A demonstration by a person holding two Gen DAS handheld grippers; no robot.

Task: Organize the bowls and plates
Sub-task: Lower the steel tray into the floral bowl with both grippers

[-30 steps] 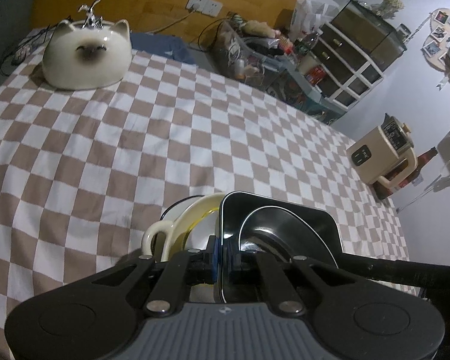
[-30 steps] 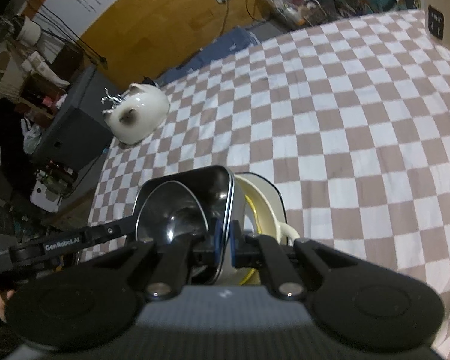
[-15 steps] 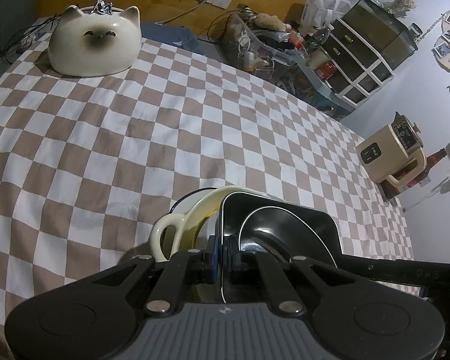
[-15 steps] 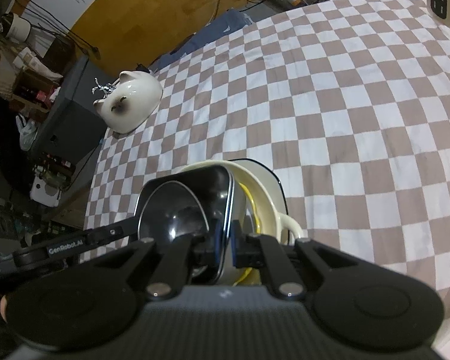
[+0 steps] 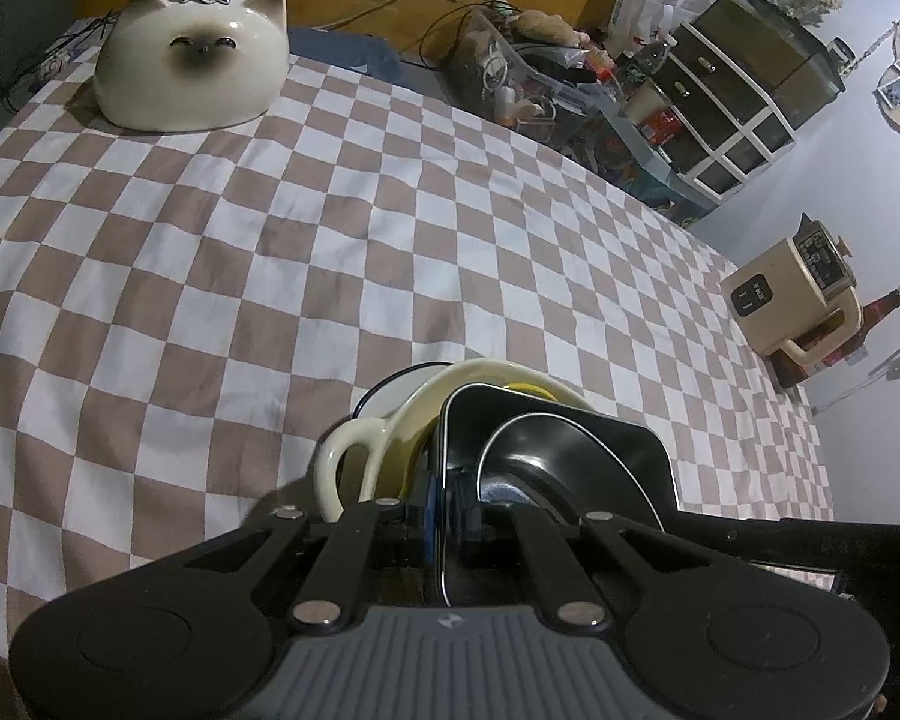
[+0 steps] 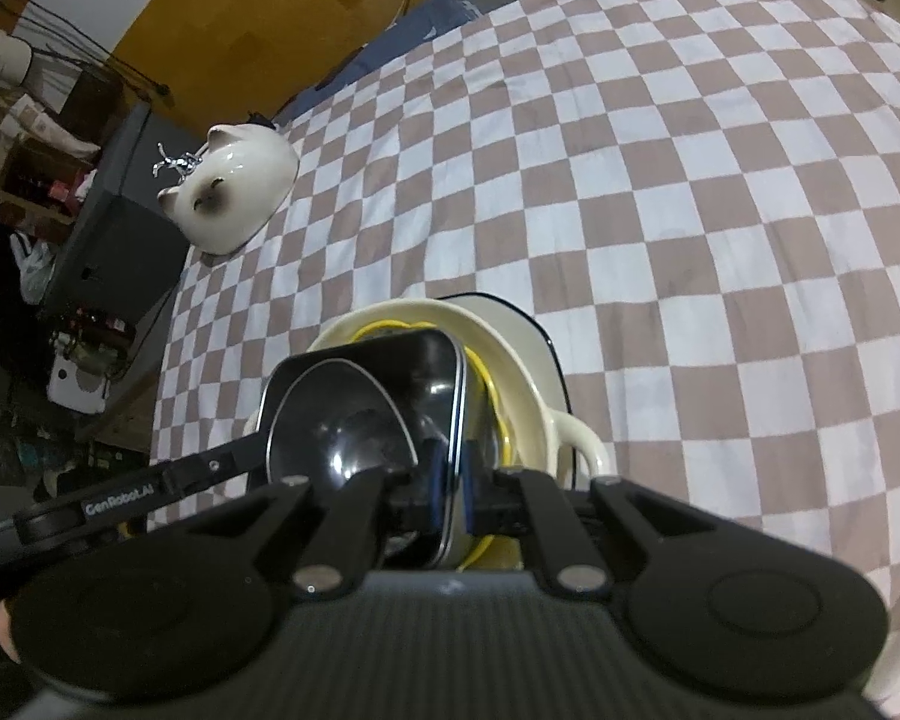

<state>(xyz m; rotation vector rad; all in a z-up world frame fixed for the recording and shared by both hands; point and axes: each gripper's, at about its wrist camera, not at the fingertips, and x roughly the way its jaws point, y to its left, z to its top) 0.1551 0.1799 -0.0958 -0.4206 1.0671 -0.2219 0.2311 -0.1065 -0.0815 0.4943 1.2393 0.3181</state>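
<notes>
Black dish (image 5: 480, 414), square and shiny, held on two sides. Left gripper (image 5: 444, 516) pinched narrow on the left rim. Right gripper (image 6: 453, 498) pinched narrow on the right rim. Nothing else in either one.

Sits low in the cream bowl (image 5: 414, 414), at the near side of the checked cloth (image 5: 270, 240). Hard to tell if resting there yet or just above.

Looks mostly done. Pile already made: white plate (image 5: 384, 396) with a dark edge at the bottom, cream bowl with a loop handle (image 5: 342, 462) on it, a yellow rim (image 5: 528, 387) inside that, then the black dish on top. Hard to tell what the yellow thing is; only a thin bit shows.

Inside the black dish: one small round black bowl (image 5: 546, 450), leaning a little. No food or water to see in any of them.

Left to do, at a guess: set the dish down flat, let go with both grippers, pull back. No other loose plates or bowls to see on the cloth.

Far left on the cloth: a cat-shaped pot (image 5: 192, 78) with a little silver figure on top, well apart from the pile. Looks like no part of the job.
</notes>
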